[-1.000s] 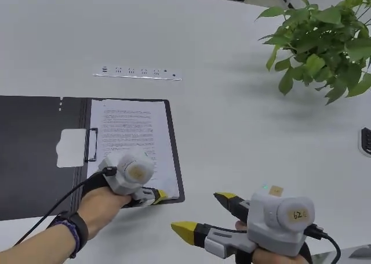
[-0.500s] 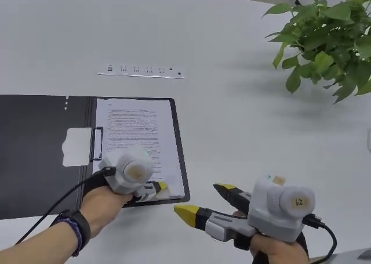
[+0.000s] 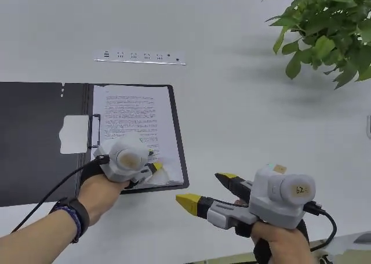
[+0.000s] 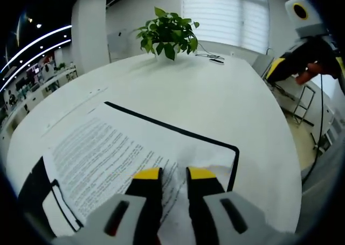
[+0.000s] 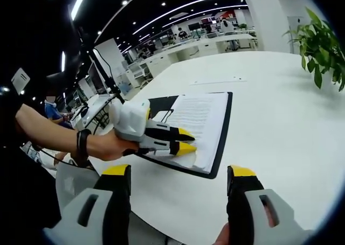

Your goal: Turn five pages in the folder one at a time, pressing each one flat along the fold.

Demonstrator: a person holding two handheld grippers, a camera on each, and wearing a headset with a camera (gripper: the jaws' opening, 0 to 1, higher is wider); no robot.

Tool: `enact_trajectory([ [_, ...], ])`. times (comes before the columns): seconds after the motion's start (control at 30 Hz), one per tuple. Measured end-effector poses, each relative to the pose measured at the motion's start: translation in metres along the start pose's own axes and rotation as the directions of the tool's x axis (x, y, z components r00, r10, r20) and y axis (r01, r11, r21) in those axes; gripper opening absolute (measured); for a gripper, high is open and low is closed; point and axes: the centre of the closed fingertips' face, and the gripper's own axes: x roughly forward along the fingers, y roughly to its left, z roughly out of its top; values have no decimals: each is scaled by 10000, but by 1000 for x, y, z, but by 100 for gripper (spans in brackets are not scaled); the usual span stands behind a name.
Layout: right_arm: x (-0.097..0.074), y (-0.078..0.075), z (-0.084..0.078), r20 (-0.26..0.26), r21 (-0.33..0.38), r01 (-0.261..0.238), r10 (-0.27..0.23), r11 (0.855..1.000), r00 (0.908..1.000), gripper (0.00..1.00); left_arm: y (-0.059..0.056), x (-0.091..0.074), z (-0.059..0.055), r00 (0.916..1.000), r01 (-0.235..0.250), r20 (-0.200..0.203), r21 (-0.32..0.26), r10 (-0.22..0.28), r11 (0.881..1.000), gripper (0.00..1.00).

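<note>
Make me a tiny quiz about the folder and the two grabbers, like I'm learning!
1. True or false: the right gripper has its jaws wide apart.
2. Where does the left gripper pinch the top page? A) top edge B) lower right corner C) middle
3. Fill in: the green thing at the table's far right is a ___.
Key: 1 true; 2 B; 3 plant

I'm working in an open-plan office: rows of desks (image 5: 161, 59) under ceiling light strips (image 5: 178, 13), window blinds (image 4: 223, 11), a white tabletop (image 3: 243, 125) with power sockets (image 3: 140, 57), and a potted plant (image 3: 324, 26).
</note>
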Motion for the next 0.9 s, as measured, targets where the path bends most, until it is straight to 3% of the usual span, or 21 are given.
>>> enact_trajectory([
  [0.23, -1, -2, -2, 43, 105, 49, -50, 9999, 10000, 72, -1, 0, 1, 9999, -100, 57, 31, 100, 9999, 8],
  [0.4, -3, -3, -4, 66, 162, 81, -82, 9998, 9999, 72, -2, 1, 0, 9995, -278, -144, 537, 286, 9982, 3],
  [0.73, -3, -6, -6, 76, 240, 127, -129, 9996, 9999, 72, 3, -1, 1, 9995, -292, -139, 42, 293, 9996, 0],
  [0.9, -3, -8, -7, 104, 275, 151, -154, 9995, 9998, 72, 5, -8, 7, 9992, -337, 196, -390, 344, 9987, 0],
])
